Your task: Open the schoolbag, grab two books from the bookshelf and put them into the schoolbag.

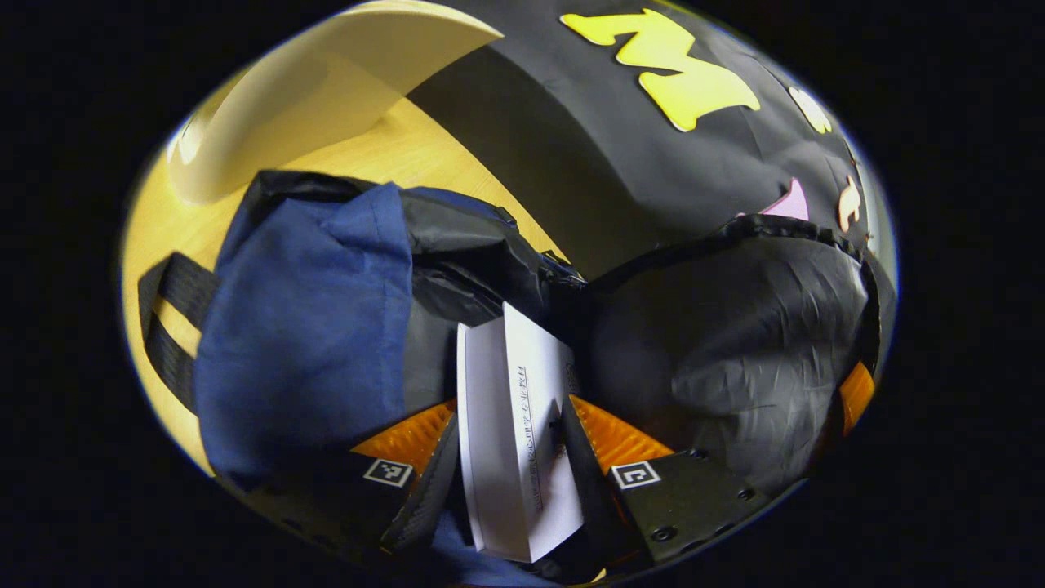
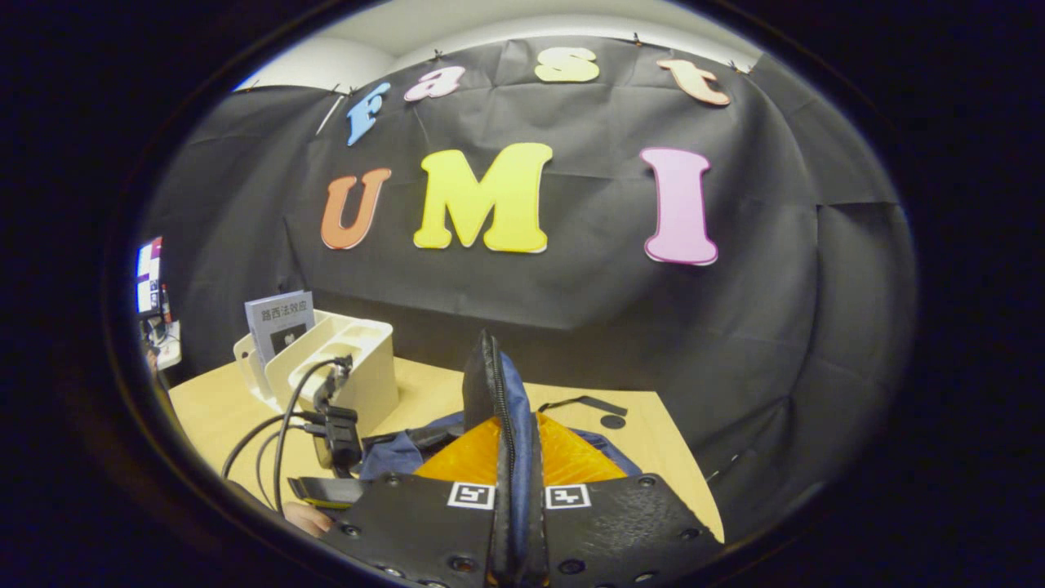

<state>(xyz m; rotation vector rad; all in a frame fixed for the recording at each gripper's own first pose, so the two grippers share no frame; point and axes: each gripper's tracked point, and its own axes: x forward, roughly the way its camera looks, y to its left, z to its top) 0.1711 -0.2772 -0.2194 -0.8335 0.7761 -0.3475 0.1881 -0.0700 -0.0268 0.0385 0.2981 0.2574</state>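
The left tongs gripped a white book low in the frame's centre, its far end poking into the open blue bag; it would go in best lowered straight between the bag's black lining walls before release. The right tongs, at bottom centre of their view, were clamped on the bag's zipped flap, holding it upright, and should keep the mouth wide. A second book stood in the white shelf on the bench at left, well apart from the tongs.

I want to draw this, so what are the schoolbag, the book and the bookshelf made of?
The schoolbag looks like matte blue woven cloth, with a thin, crinkly, slightly shiny black lining, probably nylon. The book, held between the left gripper fingers, looks like paper: flat white pages and printed text. The bookshelf seems smooth cream plastic with rounded edges, though painted wood is possible.
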